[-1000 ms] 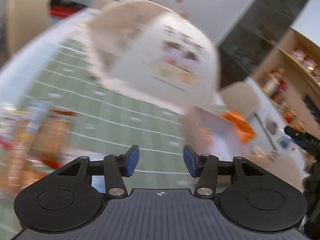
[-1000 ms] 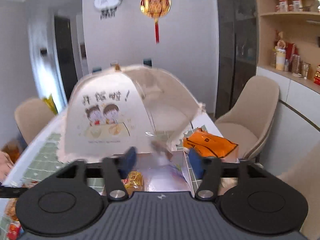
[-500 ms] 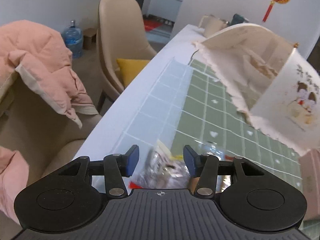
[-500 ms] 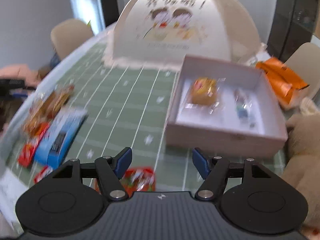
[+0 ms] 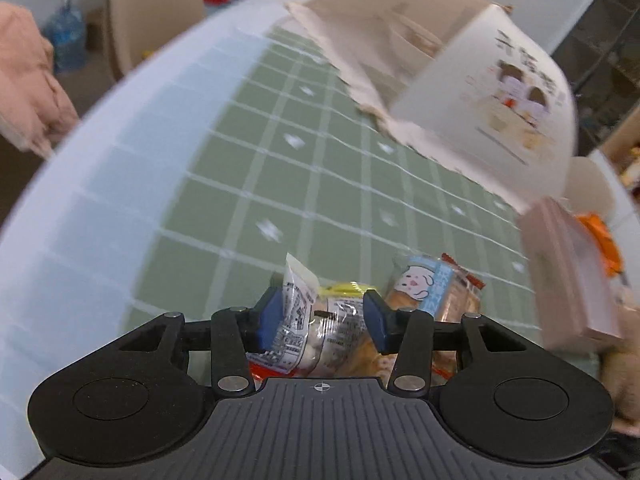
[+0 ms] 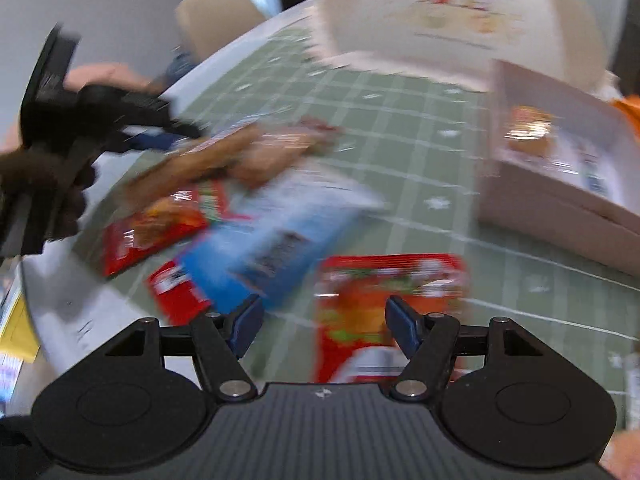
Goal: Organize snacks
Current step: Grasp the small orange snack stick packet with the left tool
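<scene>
My left gripper [image 5: 322,322] is open, its blue pads on either side of a clear printed snack packet [image 5: 316,330] lying on the green checked tablecloth [image 5: 256,168]. A blue-and-orange bread packet [image 5: 430,294] lies just right of it. My right gripper [image 6: 324,322] is open above a red snack bag [image 6: 384,296]. A blue packet [image 6: 280,240], more red bags [image 6: 156,224] and a brown packet [image 6: 236,156] lie to the left. The pink box [image 6: 560,200] holds two snacks; it also shows in the left wrist view [image 5: 568,268]. The left gripper [image 6: 80,120] shows at the far left.
A beige mesh food cover [image 5: 460,80] with a cartoon print stands at the back of the table, also in the right wrist view [image 6: 460,20]. An orange bag [image 5: 604,240] lies behind the box. A beige chair [image 5: 156,8] and a pink coat [image 5: 28,80] are at the left.
My left gripper has dropped and swung right, so the clear packet now sits between its pads. My right gripper has moved down and left, closer over the red bag.
</scene>
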